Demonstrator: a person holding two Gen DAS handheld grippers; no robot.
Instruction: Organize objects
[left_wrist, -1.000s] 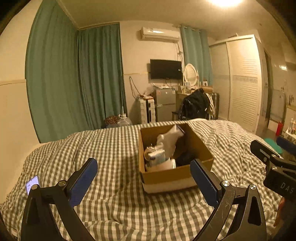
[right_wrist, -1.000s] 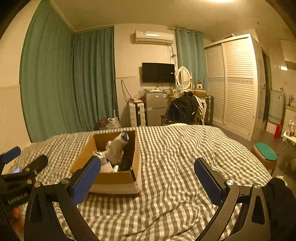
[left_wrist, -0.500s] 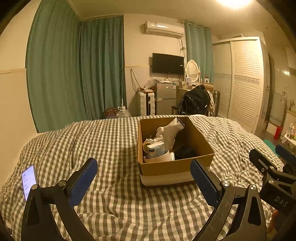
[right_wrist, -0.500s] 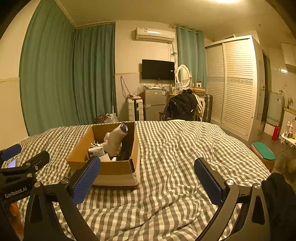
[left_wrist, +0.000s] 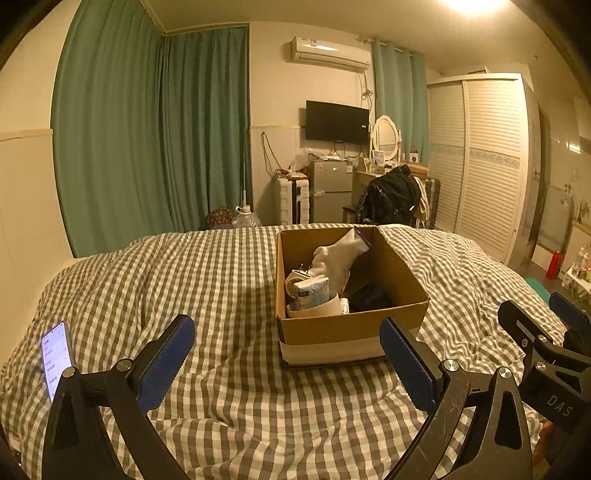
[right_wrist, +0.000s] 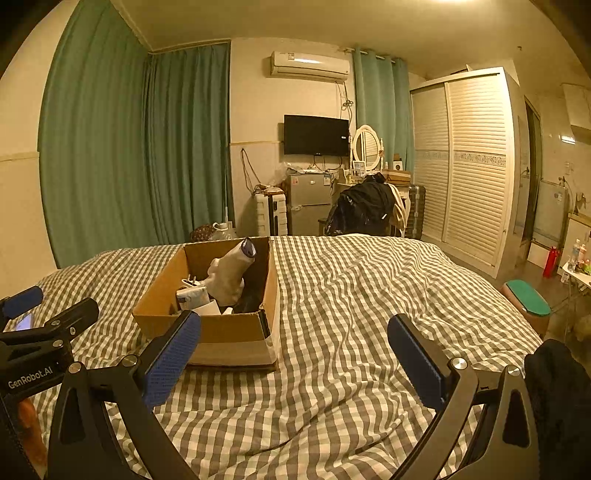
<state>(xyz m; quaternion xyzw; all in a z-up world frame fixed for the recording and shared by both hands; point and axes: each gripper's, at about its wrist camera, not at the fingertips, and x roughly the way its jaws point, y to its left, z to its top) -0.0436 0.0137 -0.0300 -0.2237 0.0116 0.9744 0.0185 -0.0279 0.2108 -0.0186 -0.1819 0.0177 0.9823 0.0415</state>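
An open cardboard box (left_wrist: 347, 328) sits on the checked bed; it also shows in the right wrist view (right_wrist: 229, 336). Inside lie a pale sock (left_wrist: 338, 258), a white packet (left_wrist: 310, 291), a white cup and something dark. My left gripper (left_wrist: 288, 354) is open and empty, held above the bed just in front of the box. My right gripper (right_wrist: 295, 354) is open and empty, to the right of the box. Each gripper shows at the edge of the other's view.
A lit phone (left_wrist: 55, 358) lies on the bed at the left. The checked duvet (right_wrist: 369, 295) covers the whole bed. Beyond its far edge stand green curtains, a small fridge (left_wrist: 330, 188), a chair with a black bag (left_wrist: 391, 199) and a white wardrobe.
Both grippers have tipped down and drawn slightly nearer the bed, so the box sits lower in view. Nothing was picked up or let go.
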